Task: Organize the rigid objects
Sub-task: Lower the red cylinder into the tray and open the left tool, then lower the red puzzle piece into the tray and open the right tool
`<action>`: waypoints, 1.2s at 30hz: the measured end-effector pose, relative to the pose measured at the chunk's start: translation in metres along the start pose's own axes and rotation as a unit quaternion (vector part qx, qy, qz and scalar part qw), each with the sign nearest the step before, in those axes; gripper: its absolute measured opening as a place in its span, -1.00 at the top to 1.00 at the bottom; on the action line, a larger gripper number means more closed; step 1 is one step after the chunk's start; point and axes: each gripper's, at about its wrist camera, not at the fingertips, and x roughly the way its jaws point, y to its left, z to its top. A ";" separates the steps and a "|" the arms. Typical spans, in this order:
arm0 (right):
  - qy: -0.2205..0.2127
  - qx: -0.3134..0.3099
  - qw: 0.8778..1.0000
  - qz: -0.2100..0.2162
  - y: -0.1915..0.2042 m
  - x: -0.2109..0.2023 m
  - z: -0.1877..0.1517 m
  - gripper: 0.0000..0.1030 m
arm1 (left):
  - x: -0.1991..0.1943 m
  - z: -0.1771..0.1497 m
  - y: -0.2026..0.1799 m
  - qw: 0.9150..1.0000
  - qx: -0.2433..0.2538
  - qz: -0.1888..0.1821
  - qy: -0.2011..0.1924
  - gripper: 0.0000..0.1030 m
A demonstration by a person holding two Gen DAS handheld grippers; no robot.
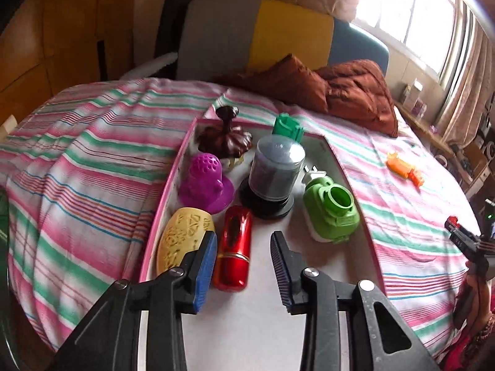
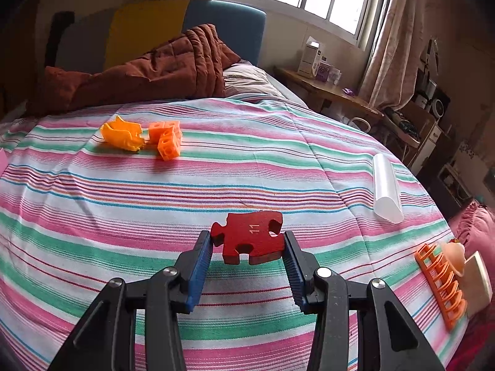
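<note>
A shallow white box with a pink rim (image 1: 173,179) lies on the striped bedspread and holds several objects: a red glossy cylinder (image 1: 233,247), a yellow embossed piece (image 1: 182,244), a purple perforated toy (image 1: 205,182), a brown figure (image 1: 224,137), a clear grey canister on a black base (image 1: 273,173) and a light green part (image 1: 331,213). My left gripper (image 1: 244,236) is open over the box's near end; the red cylinder lies by its left pad, and the right pad is clear of it. My right gripper (image 2: 249,241) is shut on a red puzzle piece (image 2: 250,238) marked 11, held just above the bedspread.
Two orange printed pieces (image 2: 123,136) (image 2: 167,140) lie on the bed further back. A white half-round bar (image 2: 386,188) lies to the right. An orange rack (image 2: 442,284), a peach object (image 2: 454,255) and a beige block (image 2: 478,284) sit at the right edge. A brown quilt (image 2: 154,68) is bunched at the headboard.
</note>
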 end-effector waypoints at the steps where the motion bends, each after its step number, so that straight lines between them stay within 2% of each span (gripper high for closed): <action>1: -0.003 0.003 1.000 0.002 -0.001 -0.002 0.000 0.10 | -0.004 -0.002 0.001 1.000 -0.003 -0.008 -0.005 0.31; 4: -0.005 0.011 1.000 0.016 -0.003 -0.007 -0.001 0.10 | -0.014 -0.009 0.002 1.000 -0.013 -0.024 -0.011 0.30; 9: 0.003 0.030 0.998 0.050 -0.004 -0.015 -0.004 0.11 | -0.019 -0.016 0.004 0.999 -0.017 -0.049 0.001 0.30; 20: 0.025 0.060 0.985 0.157 0.028 -0.052 -0.019 0.10 | -0.026 -0.022 -0.003 0.998 -0.012 -0.064 -0.004 0.30; 28: 0.025 0.016 0.965 0.261 0.091 -0.091 -0.015 0.10 | -0.024 -0.021 0.003 0.998 -0.030 -0.050 0.003 0.30; 36: 0.005 -0.075 0.932 0.355 0.174 -0.140 -0.011 0.10 | -0.028 -0.021 0.011 0.998 -0.041 -0.048 -0.001 0.30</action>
